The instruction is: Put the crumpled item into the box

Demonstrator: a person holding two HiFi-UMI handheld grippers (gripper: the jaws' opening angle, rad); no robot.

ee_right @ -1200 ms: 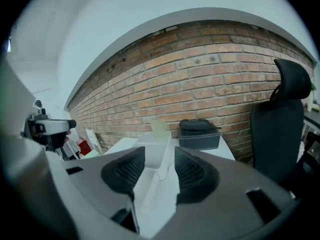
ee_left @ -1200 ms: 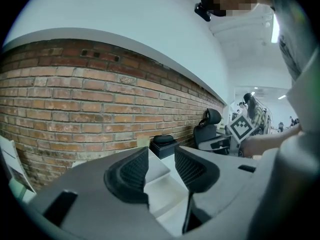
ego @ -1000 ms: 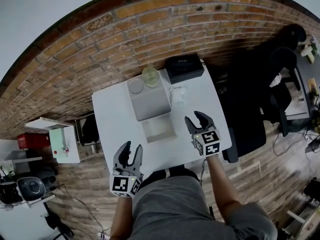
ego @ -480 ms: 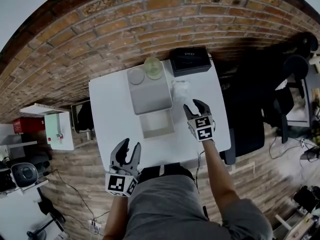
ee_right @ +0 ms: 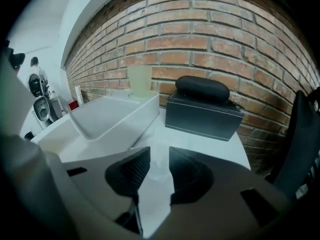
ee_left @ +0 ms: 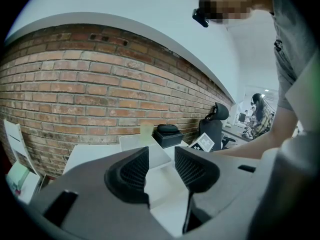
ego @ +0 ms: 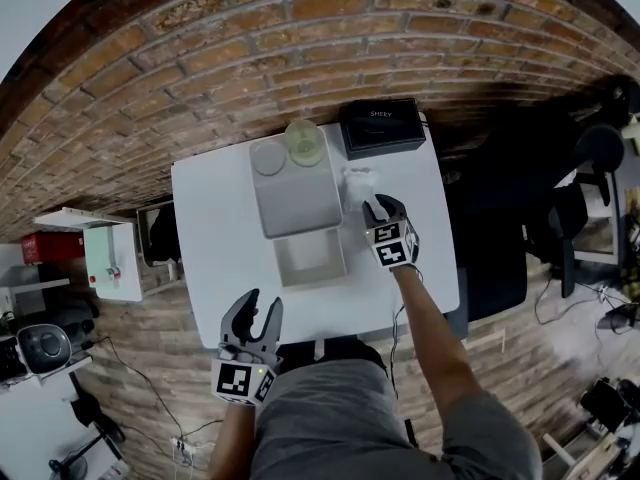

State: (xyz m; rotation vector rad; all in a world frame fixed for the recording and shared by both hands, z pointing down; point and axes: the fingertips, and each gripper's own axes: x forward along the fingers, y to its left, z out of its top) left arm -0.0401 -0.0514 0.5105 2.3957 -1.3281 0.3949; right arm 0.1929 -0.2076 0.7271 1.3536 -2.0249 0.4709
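1. Your right gripper (ego: 386, 208) has just been closing. Its jaws are now narrow, with the crumpled item (ego: 357, 182) between the tips (it is thin and see-through, so hard to make out).
2. The item lies on the table (ego: 220, 238), to the right of the box (ego: 281, 263) and not in it.
3. If you only nip an edge, it may slip out when you lift.
4. Your left gripper (ego: 252, 313) is wide and empty, too far away to catch a drop.

So colour-wise it's a plain white tabletop (ego: 215, 238), a red-brown brick wall (ego: 200, 78) with grey mortar lines, a white open box (ego: 281, 263), a light grey rectangular tray (ego: 298, 203), a pale yellow-green see-through cup (ego: 304, 141), a black rectangular case (ego: 381, 128) and a whitish clear crumpled wrapper (ego: 356, 180).
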